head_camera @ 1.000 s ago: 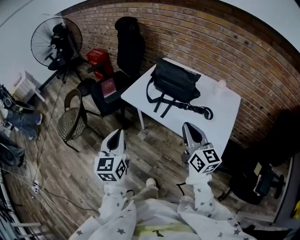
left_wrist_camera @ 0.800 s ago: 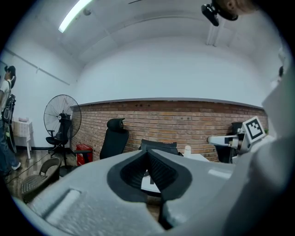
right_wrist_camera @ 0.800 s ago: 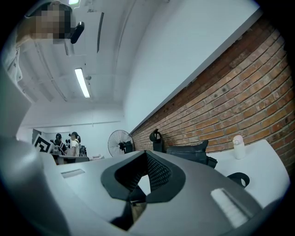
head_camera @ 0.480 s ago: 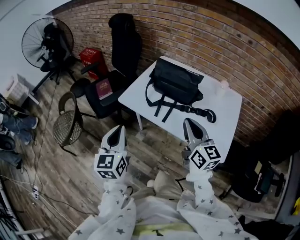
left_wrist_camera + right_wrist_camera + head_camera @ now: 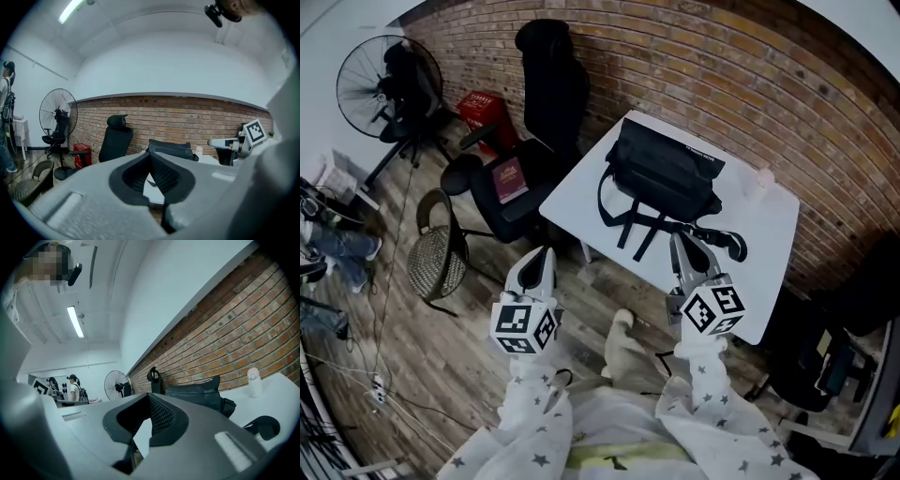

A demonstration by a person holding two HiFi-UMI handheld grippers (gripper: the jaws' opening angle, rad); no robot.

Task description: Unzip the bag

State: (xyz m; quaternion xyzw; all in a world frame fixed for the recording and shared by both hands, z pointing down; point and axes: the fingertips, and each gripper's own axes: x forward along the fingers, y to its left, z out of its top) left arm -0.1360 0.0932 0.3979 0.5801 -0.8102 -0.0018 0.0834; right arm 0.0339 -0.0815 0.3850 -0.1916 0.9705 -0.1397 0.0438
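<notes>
ok so nothing has touched the zip yet, this looks like the walk-up stage. The black fabric shoulder bag (image 5: 664,172) sits on the small white square table (image 5: 769,246) against the brick wall, flap side up, with its black strap (image 5: 712,240) trailing toward the near edge.

Both tongs are pinched right together with nothing in them. The left gripper (image 5: 543,257) hangs over the wooden floor, well short of the table. The right gripper (image 5: 679,242) has its tip up by the table's near edge, close to that strap.

My guess for the next bit: get both of them in over the bag, open up, pin the fabric with one and catch the zip pull with the other. I can't make out the pull from anywhere, it's too small and dark, so finding it comes first.

The views differ a bit. The head view gives the whole layout, including the black office chair (image 5: 546,89) with a red book (image 5: 510,178) on its seat and the black pedestal fan (image 5: 382,77). The right gripper view catches the bag side-on, a small white bottle (image 5: 253,382) standing beside it, and a few people (image 5: 74,385) at the far end of the room, which the head view misses. The left gripper view shows the bag just over its shut jaws
</notes>
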